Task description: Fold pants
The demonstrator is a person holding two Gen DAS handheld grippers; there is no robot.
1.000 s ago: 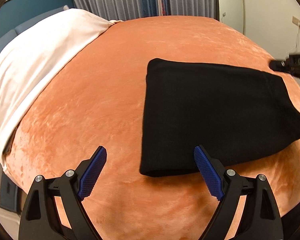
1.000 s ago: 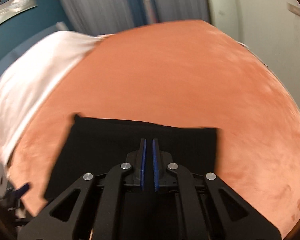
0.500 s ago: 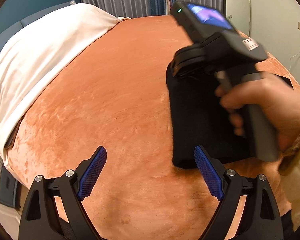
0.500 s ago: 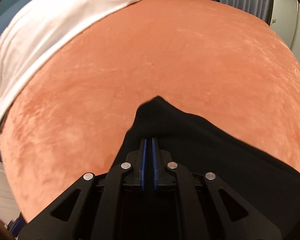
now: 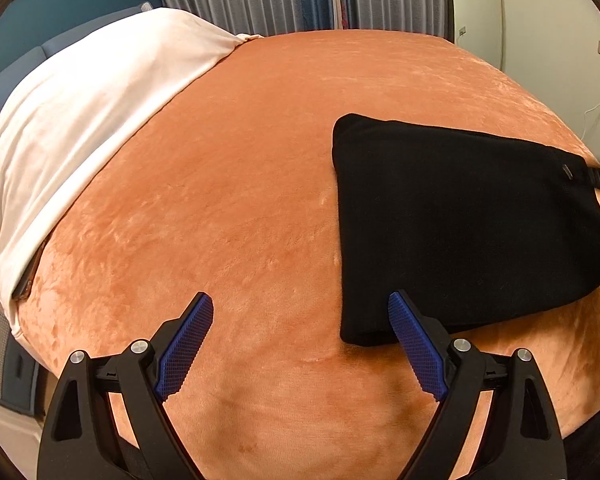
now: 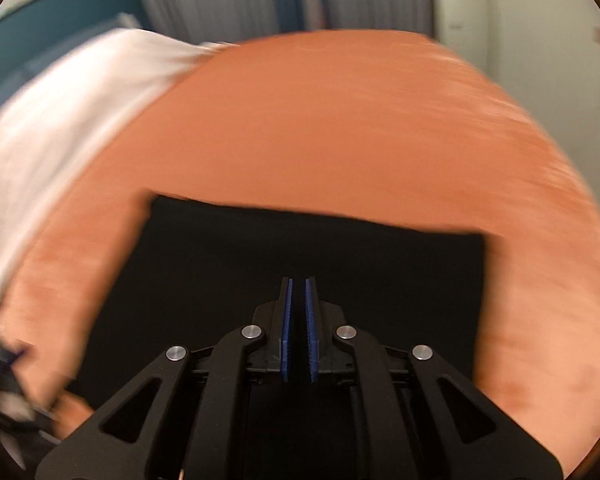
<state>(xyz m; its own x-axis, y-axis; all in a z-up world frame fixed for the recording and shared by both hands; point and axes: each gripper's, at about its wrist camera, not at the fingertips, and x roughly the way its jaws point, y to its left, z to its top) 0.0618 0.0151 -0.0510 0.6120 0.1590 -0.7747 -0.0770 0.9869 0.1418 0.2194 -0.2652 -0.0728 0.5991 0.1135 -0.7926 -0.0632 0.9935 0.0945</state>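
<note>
pants: black pants [image 5: 460,216] lie folded into a compact packet on the orange bed [image 5: 228,184], right of frame, squarer than a second ago.
left tongs [image 5: 300,340]: spread wide, empty, near the packet's near corner.
right tongs [image 6: 299,312]: clenched on nothing, over the packet; the fold they carried across half a second ago is laid down.
meaning: folding looks nearly done.

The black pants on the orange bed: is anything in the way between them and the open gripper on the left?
Nothing visible is in the way. The folded black pants lie flat on the orange blanket, and the left gripper stands open right at their near corner, with only bare blanket between its fingers. The white pillow sits far off to the side.
</note>
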